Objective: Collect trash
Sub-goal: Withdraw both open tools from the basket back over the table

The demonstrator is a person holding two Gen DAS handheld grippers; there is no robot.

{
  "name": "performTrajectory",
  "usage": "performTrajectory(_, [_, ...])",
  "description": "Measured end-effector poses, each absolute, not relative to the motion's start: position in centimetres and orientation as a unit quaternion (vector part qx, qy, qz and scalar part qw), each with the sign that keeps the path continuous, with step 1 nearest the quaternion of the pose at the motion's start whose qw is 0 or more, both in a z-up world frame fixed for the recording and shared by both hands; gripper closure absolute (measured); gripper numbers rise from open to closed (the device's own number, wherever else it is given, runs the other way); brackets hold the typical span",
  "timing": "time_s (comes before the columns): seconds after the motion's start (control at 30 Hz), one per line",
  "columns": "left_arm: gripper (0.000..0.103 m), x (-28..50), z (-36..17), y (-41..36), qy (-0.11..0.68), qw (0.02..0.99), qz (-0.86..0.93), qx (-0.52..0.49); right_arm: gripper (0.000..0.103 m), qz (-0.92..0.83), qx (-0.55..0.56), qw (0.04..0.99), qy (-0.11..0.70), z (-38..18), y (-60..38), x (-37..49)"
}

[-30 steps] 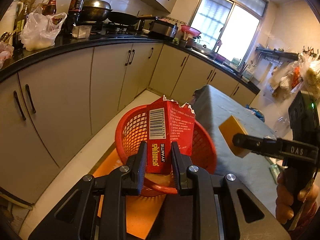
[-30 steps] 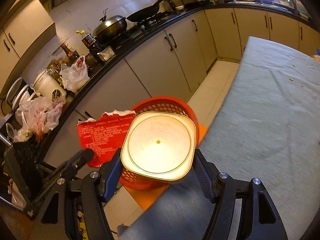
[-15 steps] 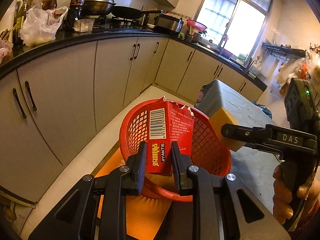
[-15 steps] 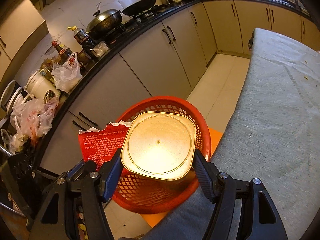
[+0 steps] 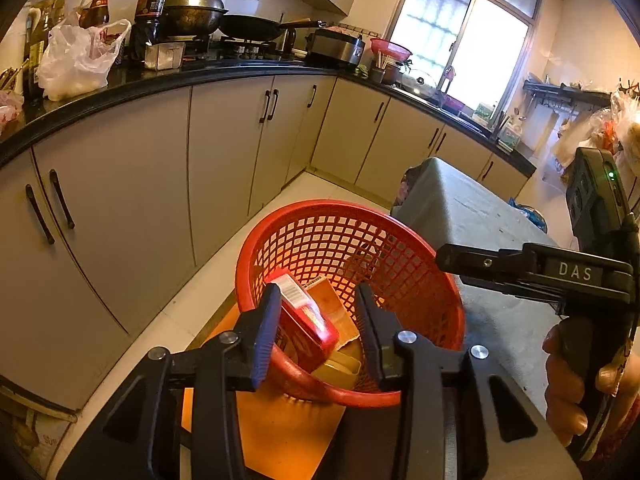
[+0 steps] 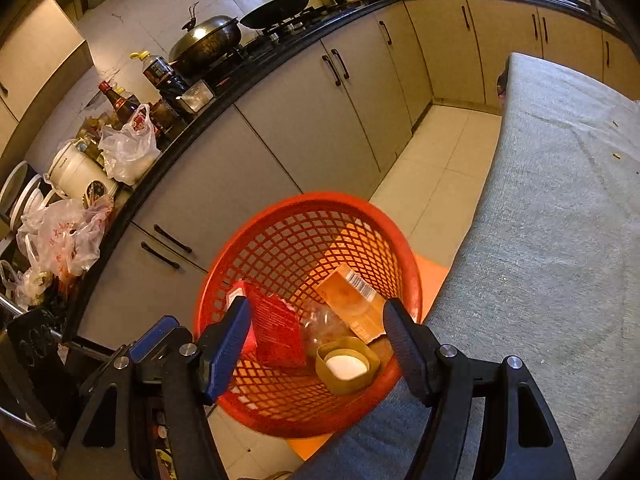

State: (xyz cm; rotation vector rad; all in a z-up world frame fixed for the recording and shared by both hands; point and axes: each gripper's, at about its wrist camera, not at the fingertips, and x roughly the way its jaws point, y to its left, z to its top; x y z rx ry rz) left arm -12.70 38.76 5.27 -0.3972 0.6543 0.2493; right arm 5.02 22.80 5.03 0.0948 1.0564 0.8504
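Hovering over the red mesh basket, the left gripper has just been spreading its jaws, and the red carton now lies tilted inside the basket below them, close by the blue-padded left finger but no longer clamped; whether it still brushes that pad is hard to tell. The right gripper stands with its jaws wide apart above the same basket and has nothing between them. Down in the basket, seen from the right wrist, the red carton lies on the left, a yellow tub sits open side up near the closest wall with something white in it, a clear crumpled wrapper lies between them, and an orange box with a barcode leans on the right wall. The basket stands on an orange mat on the pale tiled floor, just beside the grey-covered table. In the left wrist view a person's hand grips the right gripper's handle. Beyond run beige cabinets under a black countertop carrying bottles, plastic bags, a lidded wok, and a pan, with a bright window at the far end.
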Motion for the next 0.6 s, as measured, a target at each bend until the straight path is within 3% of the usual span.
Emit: performTrajectory(0.6, [0.046, -12.7, 7.4, 33.0, 0.296, 0.937, 0.103, -0.155, 0.029, 0.389, 0.079, 0.808, 0.435, 6.9, 16.0, 4.2])
